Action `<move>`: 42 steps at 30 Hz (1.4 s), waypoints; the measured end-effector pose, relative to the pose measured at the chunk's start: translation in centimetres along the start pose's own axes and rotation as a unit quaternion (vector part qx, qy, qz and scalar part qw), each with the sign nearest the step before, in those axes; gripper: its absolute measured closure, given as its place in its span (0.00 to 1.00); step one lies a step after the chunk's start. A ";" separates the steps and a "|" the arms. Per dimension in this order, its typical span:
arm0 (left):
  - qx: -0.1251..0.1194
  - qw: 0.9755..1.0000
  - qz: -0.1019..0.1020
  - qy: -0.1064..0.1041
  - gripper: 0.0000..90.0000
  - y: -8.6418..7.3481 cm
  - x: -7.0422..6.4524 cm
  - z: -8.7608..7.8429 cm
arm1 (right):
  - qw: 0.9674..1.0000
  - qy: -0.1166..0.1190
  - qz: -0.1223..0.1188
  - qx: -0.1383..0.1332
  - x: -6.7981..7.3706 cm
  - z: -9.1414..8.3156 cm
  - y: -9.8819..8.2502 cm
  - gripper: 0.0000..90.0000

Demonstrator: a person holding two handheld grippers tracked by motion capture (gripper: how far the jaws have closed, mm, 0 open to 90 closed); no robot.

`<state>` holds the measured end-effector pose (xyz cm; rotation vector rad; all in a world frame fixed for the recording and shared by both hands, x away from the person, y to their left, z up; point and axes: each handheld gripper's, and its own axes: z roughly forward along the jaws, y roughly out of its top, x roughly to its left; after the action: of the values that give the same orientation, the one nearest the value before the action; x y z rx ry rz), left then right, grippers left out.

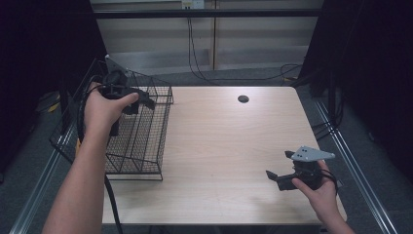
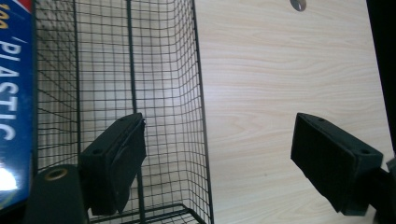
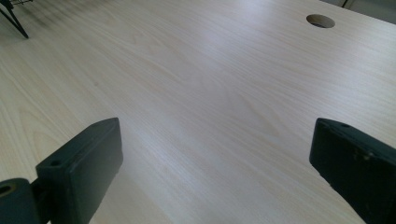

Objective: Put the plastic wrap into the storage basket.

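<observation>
Wooden table (image 1: 219, 146), wire basket (image 1: 141, 141) at centre left of the high view, two claws held over them.

Basket is seen standing on the table's left edge; a blue box (image 2: 14, 93) lettered "PLASTIC" is seen at the far left of the left gripper view. Left claw (image 1: 143, 100) is held above the basket, jaws spread, nothing gripped. Right claw (image 1: 280, 168), lower right, is held just above bare wood, jaws spread, nothing gripped. A round hole (image 1: 243, 99) is noted at upper centre.
</observation>
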<state>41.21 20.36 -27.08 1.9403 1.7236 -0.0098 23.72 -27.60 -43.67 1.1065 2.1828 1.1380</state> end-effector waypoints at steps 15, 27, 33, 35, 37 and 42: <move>0.007 0.999 0.037 -0.025 0.16 -1.0 -2.3 2.0 | 1.000 0.002 -0.001 0.001 0.1 0.1 0.0 0.03; 0.010 0.997 0.063 -0.039 0.13 -1.9 -3.9 3.7 | 1.000 0.004 -0.005 0.004 0.2 0.2 0.0 0.03; 0.011 0.996 0.071 -0.046 0.12 -2.5 -4.3 4.6 | 1.000 0.006 -0.005 0.004 0.2 0.1 0.0 0.03; 0.014 0.995 0.080 -0.050 0.12 -2.9 -4.6 5.2 | 1.000 0.005 -0.007 0.002 0.2 0.2 0.0 0.03; 0.015 0.995 0.082 -0.052 0.12 -3.0 -4.6 5.4 | 1.000 0.006 -0.007 0.004 0.2 0.2 0.0 0.03; 0.018 0.994 0.092 -0.058 0.11 -3.7 -5.1 6.3 | 1.000 0.007 -0.006 0.005 0.3 0.2 0.0 0.03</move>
<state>38.99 13.38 -32.09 2.0747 1.4748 -0.0849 23.67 -27.30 -43.81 1.0920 2.2061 1.1346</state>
